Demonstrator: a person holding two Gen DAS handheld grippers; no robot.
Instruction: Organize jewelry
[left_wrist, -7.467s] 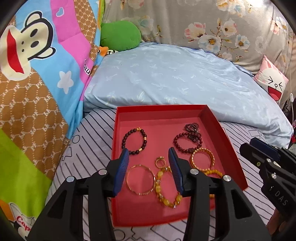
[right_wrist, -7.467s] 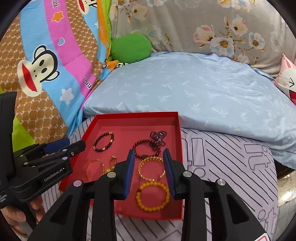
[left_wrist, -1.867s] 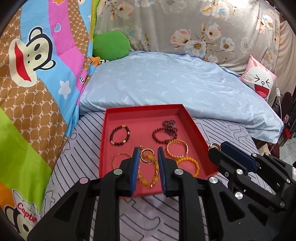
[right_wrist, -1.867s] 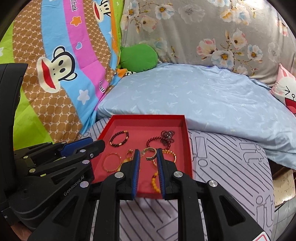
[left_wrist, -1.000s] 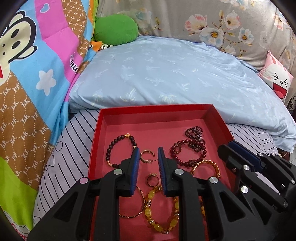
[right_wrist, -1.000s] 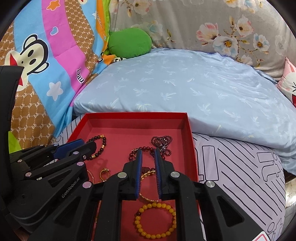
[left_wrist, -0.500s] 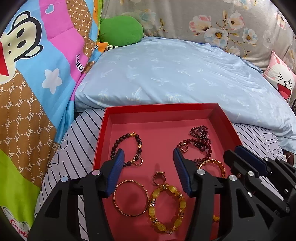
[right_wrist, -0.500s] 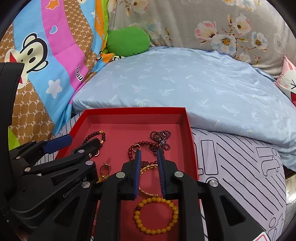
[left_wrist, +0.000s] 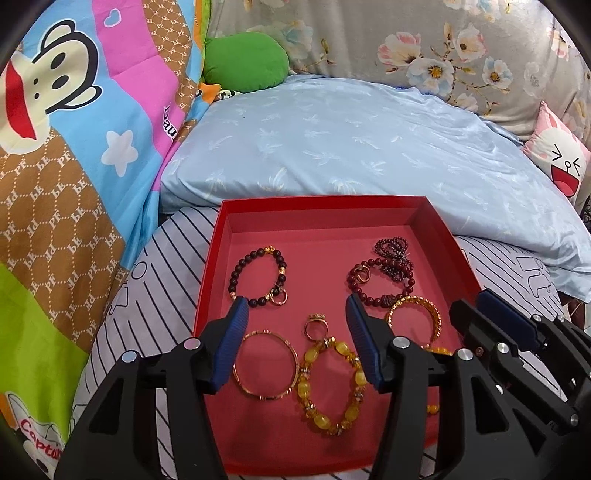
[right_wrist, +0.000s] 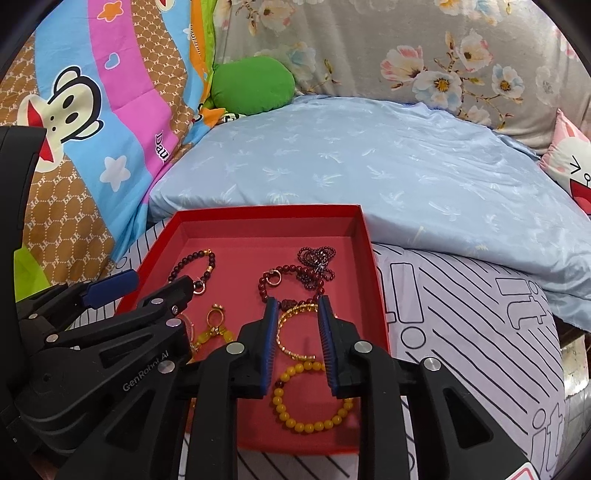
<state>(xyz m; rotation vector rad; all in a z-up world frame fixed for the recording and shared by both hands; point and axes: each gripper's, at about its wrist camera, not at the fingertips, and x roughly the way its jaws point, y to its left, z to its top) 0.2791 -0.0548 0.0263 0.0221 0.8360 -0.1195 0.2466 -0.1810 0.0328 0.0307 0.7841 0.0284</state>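
My left gripper (left_wrist: 295, 341) hangs low over the near end of the red tray (left_wrist: 317, 210), pointing to 12 o'clock, with its jaws spread wide and nothing in them. My right gripper (right_wrist: 295, 341) sits beside it at 3 o'clock, its jaws parted a little and empty, with the gold bracelet (right_wrist: 291, 332) showing between them. In the tray, the dark bead bracelet (left_wrist: 256, 275) lies at 11 o'clock, and the yellow bead bracelet (left_wrist: 330, 384) lies near, at 6 o'clock.
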